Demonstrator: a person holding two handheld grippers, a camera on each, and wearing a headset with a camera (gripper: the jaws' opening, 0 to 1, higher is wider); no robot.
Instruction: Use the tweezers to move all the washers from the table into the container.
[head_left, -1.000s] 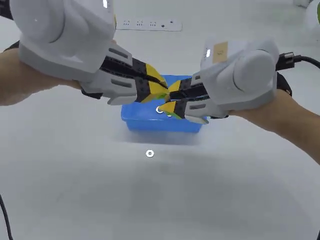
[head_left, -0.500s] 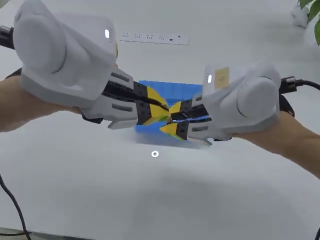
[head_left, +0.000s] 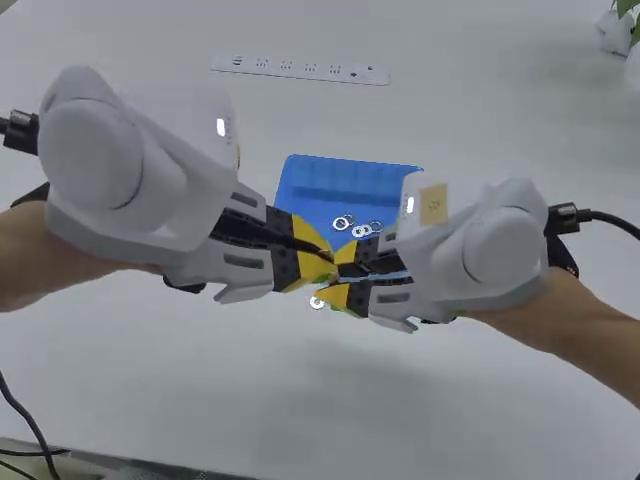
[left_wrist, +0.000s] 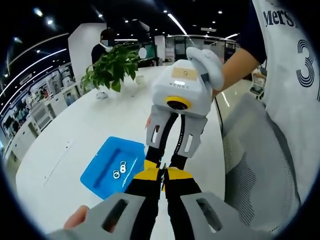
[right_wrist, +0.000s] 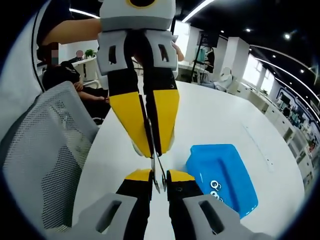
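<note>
Head view: left gripper (head_left: 318, 262) and right gripper (head_left: 347, 286) meet tip to tip low over the table (head_left: 200, 400). The loose washer (head_left: 317, 302) lies just under those tips, near side. The blue container (head_left: 330, 180) sits just beyond, with dropped washers (head_left: 345, 223) inside.

Left gripper view: its jaws pinch the tweezers (left_wrist: 162, 176), long axis running straight at the right gripper. The shirt (left_wrist: 285, 60) reads "Mers" and a big "3".

Right gripper view: jaws narrow around the tweezer tips; pressing or not, can't tell. Next, I'd judge, the tips dip down and nearer.
</note>
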